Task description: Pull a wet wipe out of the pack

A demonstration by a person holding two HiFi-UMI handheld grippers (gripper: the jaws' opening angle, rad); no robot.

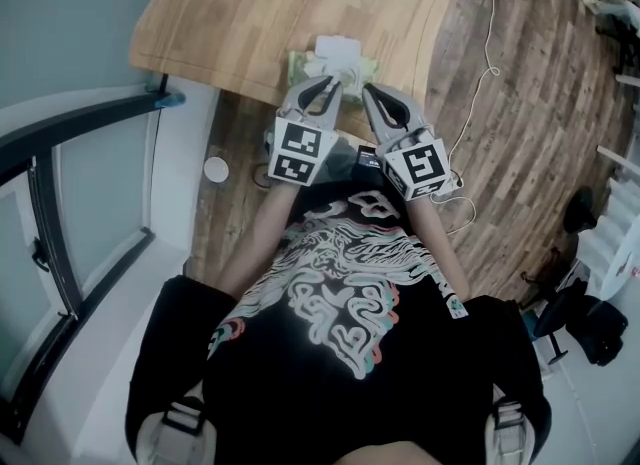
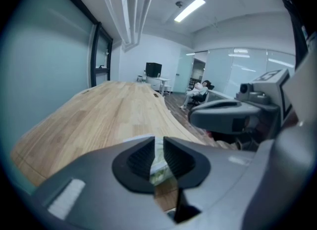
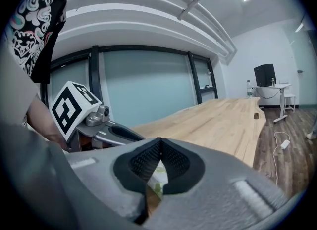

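Pack [image 1: 352, 71] is sitting right at the near edge of the wood tabletop [image 1: 270, 13], approx in the middle, w/ a white bit [image 1: 338, 50] on its far side. Can't tell if that's the lid or a wipe tbh.

Left claw [image 1: 328, 85] is over the pack's left part, pointing down at it. In the left gripper view the claw [image 2: 159, 143] is only a little apart, a thin gap w/ nothing pinched, and you can see the pack [image 2: 159, 172] thru the gap.

Right claw [image 1: 368, 89] is just beside it, over the pack's right part. In its own view the claw [image 3: 159, 142] has its tips together, not on anything, w/ the pack [image 3: 157, 177] showing below the tips.

A cable [image 1: 480, 83] trails on the floor to the right.
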